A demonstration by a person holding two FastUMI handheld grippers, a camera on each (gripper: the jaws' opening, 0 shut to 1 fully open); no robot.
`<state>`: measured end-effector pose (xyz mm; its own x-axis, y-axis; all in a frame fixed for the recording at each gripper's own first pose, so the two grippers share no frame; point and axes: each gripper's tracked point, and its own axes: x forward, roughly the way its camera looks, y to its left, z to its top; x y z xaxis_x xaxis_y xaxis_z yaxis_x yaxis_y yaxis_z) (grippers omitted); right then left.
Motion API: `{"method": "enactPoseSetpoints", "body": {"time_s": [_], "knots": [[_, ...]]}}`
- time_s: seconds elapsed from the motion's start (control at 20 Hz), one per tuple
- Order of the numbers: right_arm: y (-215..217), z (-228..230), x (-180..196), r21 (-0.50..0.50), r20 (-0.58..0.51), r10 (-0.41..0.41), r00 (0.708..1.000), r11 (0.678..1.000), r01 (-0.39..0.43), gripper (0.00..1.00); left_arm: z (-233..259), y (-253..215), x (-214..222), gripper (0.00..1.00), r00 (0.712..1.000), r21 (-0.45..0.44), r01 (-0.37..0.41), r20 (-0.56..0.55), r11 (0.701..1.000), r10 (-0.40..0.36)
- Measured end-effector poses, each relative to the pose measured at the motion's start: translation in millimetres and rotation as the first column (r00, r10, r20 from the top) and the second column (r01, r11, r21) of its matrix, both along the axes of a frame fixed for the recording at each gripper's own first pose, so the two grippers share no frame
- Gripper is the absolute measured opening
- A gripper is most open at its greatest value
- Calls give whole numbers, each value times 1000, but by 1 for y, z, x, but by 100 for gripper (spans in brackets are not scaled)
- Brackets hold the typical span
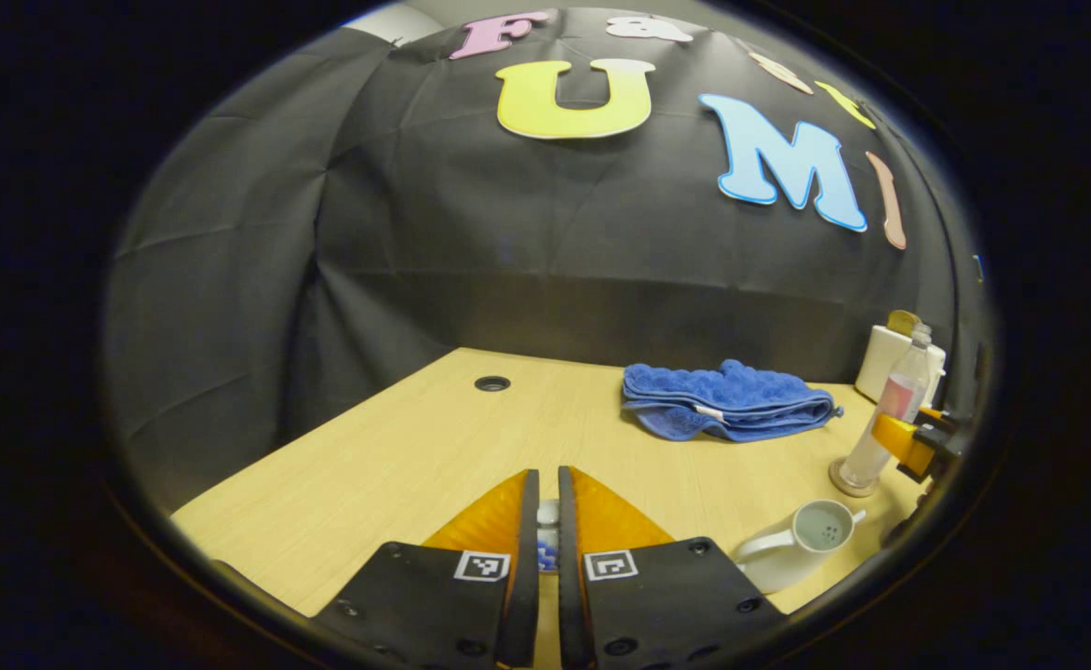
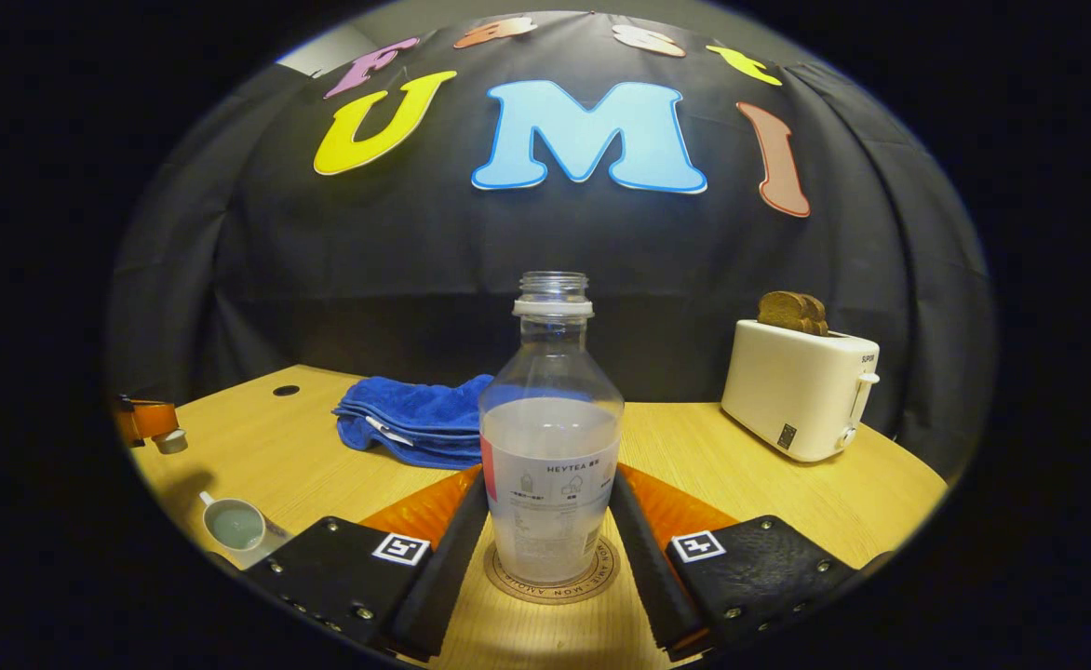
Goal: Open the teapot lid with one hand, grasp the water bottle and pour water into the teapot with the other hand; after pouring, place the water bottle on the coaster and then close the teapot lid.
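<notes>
Teapot: the white teapot (image 1: 801,540) sits open near the table's (image 1: 397,456) front edge, with pale liquid showing inside; its handle points toward the left gripper.
Lid: a small white lid (image 1: 548,521) with a blue pattern is pinched between the left gripper's (image 1: 548,507) nearly closed jaws, held above the wood and off to one side of the pot.
Water bottle: the clear, uncapped water bottle (image 2: 552,437) stands upright on the round coaster (image 2: 553,579), roughly half full.
Right gripper: the right gripper (image 2: 550,507) has a finger on each side of the bottle's lower body; the jaws look pressed against the plastic, though a thin gap cannot be ruled out.
Handling, bottle: light, thin-walled and smooth, likely to dent under a hard squeeze and slop with no cap; I'd hold it low on the body, as now.
Handling, lid: ceramic by the look of it, hard, small and chippable, so best lowered gently, held by its knob.
Stage: pouring seems finished; releasing the bottle and capping the pot appear to remain.
Nearby: a folded blue towel (image 2: 415,419) and a white toaster (image 2: 801,391) with bread stand behind, well apart.
</notes>
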<state>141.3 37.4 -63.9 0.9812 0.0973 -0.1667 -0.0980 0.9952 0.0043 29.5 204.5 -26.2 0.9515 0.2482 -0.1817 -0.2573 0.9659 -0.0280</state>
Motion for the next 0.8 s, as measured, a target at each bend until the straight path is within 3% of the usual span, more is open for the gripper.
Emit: {"method": "enactPoseSetpoints", "body": {"time_s": [0.1,0.2,0.35,0.8], "knots": [[1,-1,-1,-8,-1,7,1000,1000,-7,81,0,0,-1,16,1000,0,0,0,1000,0],[1,2,-3,-18,12,6,1000,1000,-5,90,2,-1,-1,16,1000,-1,3,4,1000,-3],[-3,12,-6,-26,58,-7,998,1000,9,94,5,-5,-2,16,1000,-4,17,21,1000,-17],[-30,33,-37,53,159,-55,986,997,47,95,27,-40,-2,16,987,-7,125,107,992,-124]]}}
